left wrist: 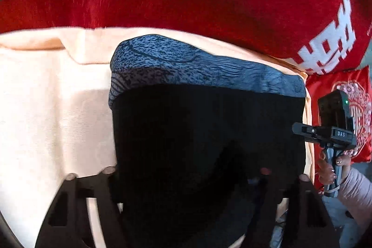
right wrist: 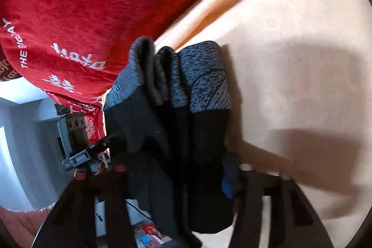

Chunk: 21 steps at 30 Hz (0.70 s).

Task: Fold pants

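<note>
Black matt knit cloth pants with a mottled grey-blue ribbed band; smooth cream cloth bed sheet; fuzzy red plush blanket; matt black plastic tool.

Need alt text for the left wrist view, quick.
Folded dark pants with a grey speckled waistband lie on a cream sheet, between the left tool's spread fingers. A red blanket lies behind; the right tool is at the right edge.
</note>
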Available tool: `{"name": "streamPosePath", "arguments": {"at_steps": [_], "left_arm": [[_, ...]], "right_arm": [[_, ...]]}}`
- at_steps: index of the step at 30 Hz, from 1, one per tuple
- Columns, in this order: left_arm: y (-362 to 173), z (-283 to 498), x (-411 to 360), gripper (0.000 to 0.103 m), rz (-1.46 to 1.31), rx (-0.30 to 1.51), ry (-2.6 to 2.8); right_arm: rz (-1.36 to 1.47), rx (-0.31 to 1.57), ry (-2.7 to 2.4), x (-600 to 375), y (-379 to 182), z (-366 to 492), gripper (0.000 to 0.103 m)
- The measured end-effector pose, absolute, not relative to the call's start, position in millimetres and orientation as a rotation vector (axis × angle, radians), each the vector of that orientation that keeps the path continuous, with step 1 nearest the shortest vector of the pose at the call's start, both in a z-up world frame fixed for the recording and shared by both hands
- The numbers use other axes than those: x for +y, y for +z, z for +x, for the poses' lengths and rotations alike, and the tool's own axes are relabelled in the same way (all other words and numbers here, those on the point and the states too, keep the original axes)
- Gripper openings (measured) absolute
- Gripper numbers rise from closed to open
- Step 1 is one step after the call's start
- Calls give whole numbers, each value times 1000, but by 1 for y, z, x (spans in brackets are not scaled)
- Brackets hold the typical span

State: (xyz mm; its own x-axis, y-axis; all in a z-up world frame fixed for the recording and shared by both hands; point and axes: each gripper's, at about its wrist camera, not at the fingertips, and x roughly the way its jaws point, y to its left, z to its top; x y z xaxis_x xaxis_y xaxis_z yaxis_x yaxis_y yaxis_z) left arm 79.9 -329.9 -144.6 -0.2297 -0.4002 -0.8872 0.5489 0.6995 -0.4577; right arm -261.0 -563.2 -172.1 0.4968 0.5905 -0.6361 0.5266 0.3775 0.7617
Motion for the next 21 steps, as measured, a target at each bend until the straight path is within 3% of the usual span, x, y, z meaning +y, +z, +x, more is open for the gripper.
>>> {"name": "streamPosePath", "arguments": {"at_steps": [4,21], "left_arm": [[-128,76,-327,59,126,1559,-872],[-85,20,-237,59,76,1592,-795]], "right_arm": [[1304,1093,60,-560,-161,-264,40],[1411,1075,172,-484,-129,-308,39]]}}
